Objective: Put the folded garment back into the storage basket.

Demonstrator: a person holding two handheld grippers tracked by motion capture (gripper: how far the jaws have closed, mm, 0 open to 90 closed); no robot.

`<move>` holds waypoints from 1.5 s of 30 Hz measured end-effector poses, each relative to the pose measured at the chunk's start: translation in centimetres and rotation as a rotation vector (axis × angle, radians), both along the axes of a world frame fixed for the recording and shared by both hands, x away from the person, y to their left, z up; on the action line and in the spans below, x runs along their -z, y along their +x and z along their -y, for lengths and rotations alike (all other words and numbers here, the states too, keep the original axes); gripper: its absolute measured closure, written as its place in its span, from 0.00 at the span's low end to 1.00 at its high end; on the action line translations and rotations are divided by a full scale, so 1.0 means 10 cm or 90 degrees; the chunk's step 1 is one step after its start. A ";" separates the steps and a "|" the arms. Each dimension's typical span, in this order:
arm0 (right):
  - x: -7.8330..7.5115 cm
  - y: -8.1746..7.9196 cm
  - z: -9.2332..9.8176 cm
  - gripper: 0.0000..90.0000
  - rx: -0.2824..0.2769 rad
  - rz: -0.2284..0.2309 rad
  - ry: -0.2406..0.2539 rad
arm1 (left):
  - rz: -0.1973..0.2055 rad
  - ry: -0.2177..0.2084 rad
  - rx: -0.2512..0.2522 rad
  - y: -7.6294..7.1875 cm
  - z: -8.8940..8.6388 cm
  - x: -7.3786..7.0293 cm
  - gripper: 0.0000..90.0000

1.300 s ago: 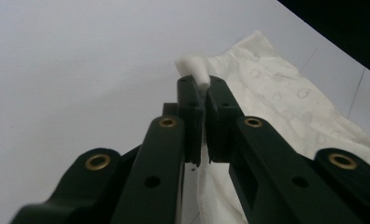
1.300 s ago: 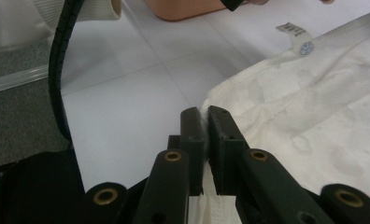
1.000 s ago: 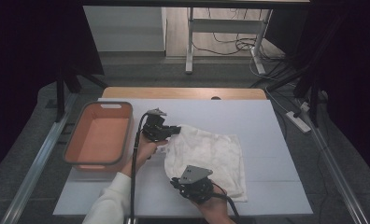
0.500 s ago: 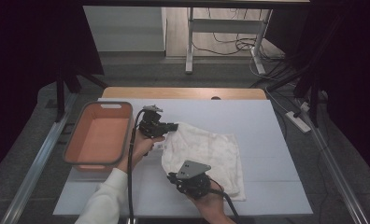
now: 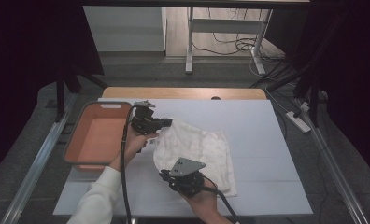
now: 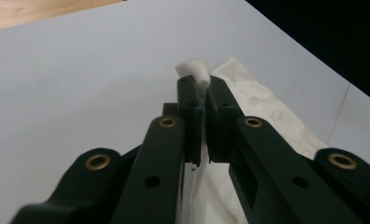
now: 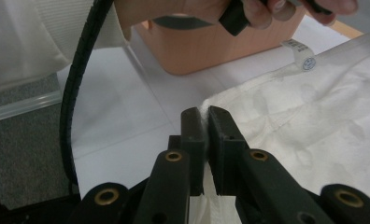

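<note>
- The cloth (image 5: 197,149) is white, with a faint pale pattern of small rings and flecks — clearest in the right gripper view (image 7: 314,107).
- Its small label (image 7: 301,52) is white with blue print.
- The tray (image 5: 96,137) is salmon-orange inside, with a grey rim.
- The table (image 5: 267,140) has a pale grey-white top and a light wood strip along its far edge.
- The left tool (image 6: 201,88) and the right tool (image 7: 202,116) are black with brass-coloured rivets.
- The sleeve (image 5: 96,196) is white — the cable (image 5: 123,186) black.

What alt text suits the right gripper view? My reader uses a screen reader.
Black tongs pinch the corner of a white cloth on a white table. Behind stands an orange bin.
</note>
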State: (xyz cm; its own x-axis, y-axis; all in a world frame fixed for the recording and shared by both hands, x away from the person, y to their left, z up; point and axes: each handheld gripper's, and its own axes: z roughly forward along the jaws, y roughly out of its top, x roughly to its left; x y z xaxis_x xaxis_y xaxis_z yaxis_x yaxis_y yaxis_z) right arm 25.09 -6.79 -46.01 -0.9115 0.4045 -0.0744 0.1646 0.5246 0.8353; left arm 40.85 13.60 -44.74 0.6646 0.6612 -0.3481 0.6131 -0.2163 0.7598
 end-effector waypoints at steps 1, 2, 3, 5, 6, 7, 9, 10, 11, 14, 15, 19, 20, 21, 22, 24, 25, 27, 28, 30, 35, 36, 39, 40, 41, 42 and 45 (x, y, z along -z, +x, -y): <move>0.01 0.00 -0.01 0.94 0.000 0.000 -0.004 | -0.005 -0.004 0.000 0.01 -0.01 0.02 0.95; 0.01 0.00 -0.01 0.94 0.001 0.000 -0.005 | -0.005 -0.004 0.000 0.01 -0.01 0.02 0.95; 0.02 0.00 -0.01 0.94 0.001 0.000 -0.005 | -0.007 -0.004 -0.002 0.01 -0.02 0.03 0.95; 0.01 0.01 -0.03 0.94 0.000 -0.001 -0.005 | -0.004 -0.003 -0.004 0.01 -0.03 0.02 0.95; -0.01 0.02 -0.04 0.94 -0.001 0.000 -0.002 | -0.003 -0.002 -0.005 0.01 -0.03 0.00 0.95; -0.02 0.02 -0.06 0.94 -0.002 0.001 0.002 | 0.000 -0.002 -0.005 0.00 -0.05 -0.03 0.95; -0.08 0.03 -0.10 0.94 -0.005 0.007 0.009 | 0.006 -0.004 -0.008 0.00 -0.08 -0.10 0.95; -0.11 0.03 -0.11 0.94 -0.007 0.010 0.014 | 0.010 -0.007 -0.011 -0.01 -0.10 -0.13 0.95; -0.13 0.03 -0.13 0.94 -0.008 0.014 0.017 | 0.012 -0.008 -0.012 -0.02 -0.12 -0.16 0.95; -0.16 0.03 -0.12 0.94 -0.007 0.019 0.021 | 0.012 -0.003 -0.011 -0.03 -0.15 -0.17 0.95; -0.16 0.03 -0.12 0.94 -0.006 0.018 0.022 | 0.009 -0.003 -0.011 -0.03 -0.16 -0.15 0.95; -0.12 0.04 -0.10 0.94 -0.002 0.011 0.017 | 0.000 -0.002 -0.018 -0.03 -0.17 -0.08 0.95; -0.11 0.04 -0.12 0.94 -0.006 0.011 0.014 | -0.003 -0.004 -0.023 -0.04 -0.19 -0.04 0.95; -0.12 0.03 -0.14 0.94 -0.008 0.014 0.015 | -0.003 -0.003 -0.025 -0.04 -0.20 -0.05 0.95; -0.12 0.03 -0.16 0.94 -0.011 0.013 0.018 | -0.003 -0.003 -0.025 -0.04 -0.20 -0.05 0.95; -0.15 0.02 -0.21 0.94 -0.019 0.017 0.023 | 0.007 -0.006 -0.032 -0.06 -0.27 -0.12 0.95; -0.17 0.02 -0.23 0.94 -0.023 0.017 0.027 | 0.007 -0.006 -0.032 -0.06 -0.27 -0.12 0.95; -0.20 0.02 -0.25 0.94 -0.026 0.025 0.029 | 0.019 -0.011 -0.039 -0.08 -0.33 -0.24 0.95; -0.22 0.02 -0.25 0.94 -0.026 0.030 0.030 | 0.021 -0.010 -0.039 -0.09 -0.33 -0.25 0.95; -0.22 0.03 -0.25 0.94 -0.024 0.031 0.032 | 0.022 -0.007 -0.039 -0.09 -0.34 -0.26 0.95; -0.20 0.04 -0.14 0.94 -0.010 0.028 0.027 | 0.008 -0.003 -0.035 -0.09 -0.28 -0.15 0.95; -0.19 0.03 -0.11 0.94 -0.007 0.026 0.025 | 0.007 -0.003 -0.036 -0.09 -0.27 -0.13 0.95; -0.15 0.04 -0.03 0.94 0.002 0.025 0.020 | 0.000 -0.003 -0.038 -0.08 -0.26 -0.07 0.94; -0.14 0.04 0.00 0.94 0.007 0.024 0.017 | -0.001 -0.002 -0.039 -0.08 -0.25 -0.06 0.94; -0.13 0.05 0.03 0.94 0.009 0.022 0.016 | -0.002 -0.001 -0.039 -0.08 -0.25 -0.05 0.94; -0.13 0.05 0.03 0.94 0.009 0.022 0.016 | -0.002 -0.001 -0.039 -0.08 -0.25 -0.05 0.94; -0.10 0.05 0.11 0.94 0.020 0.019 0.011 | -0.005 0.000 -0.039 -0.06 -0.20 -0.03 0.94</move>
